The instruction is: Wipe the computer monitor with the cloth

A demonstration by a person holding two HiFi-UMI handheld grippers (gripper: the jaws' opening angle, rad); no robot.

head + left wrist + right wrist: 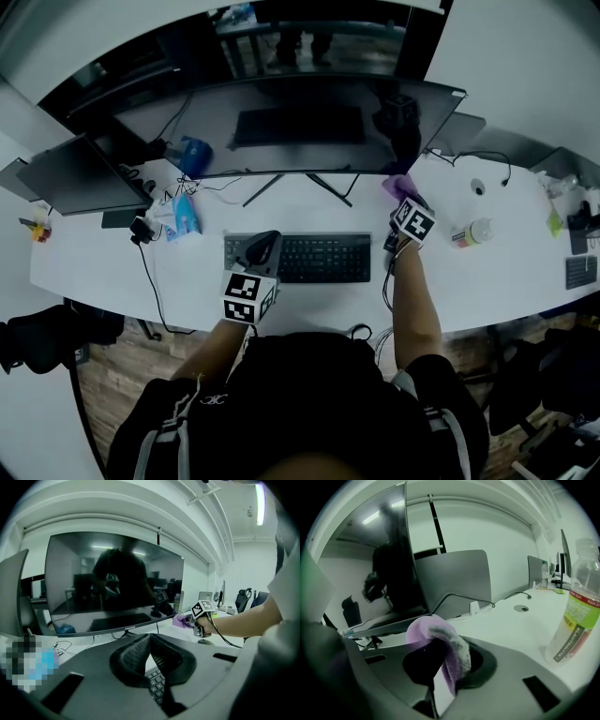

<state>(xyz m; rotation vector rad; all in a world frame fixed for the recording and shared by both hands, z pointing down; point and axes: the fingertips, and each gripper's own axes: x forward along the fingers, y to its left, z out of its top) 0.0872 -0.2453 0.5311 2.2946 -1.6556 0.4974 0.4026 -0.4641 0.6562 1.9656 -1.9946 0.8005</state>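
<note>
A: Where is the purple cloth (440,637)?

B: It is in the right claw (449,663). The 2 jaws pinch it tight. A soft lump sticks out past the tips, and a flap hangs down between them.

A: And where is that claw?

B: It is at the lower right corner of the big dark monitor (300,127). The cloth is just beside the screen's edge. I cannot tell if it touches.

A: What about the left claw (150,640)?

B: Its jaws are closed, tips together, with nothing in them. It hangs over the left end of the black keyboard (323,258), well apart from the cloth.

A: What else is on the white table (103,267)?

B: A clear bottle (575,606) with a green label stands upright, to the right of the right claw. A smaller screen (70,178) sits at the table's left end. A blue packet (184,216) lies between that screen and the keyboard.
</note>
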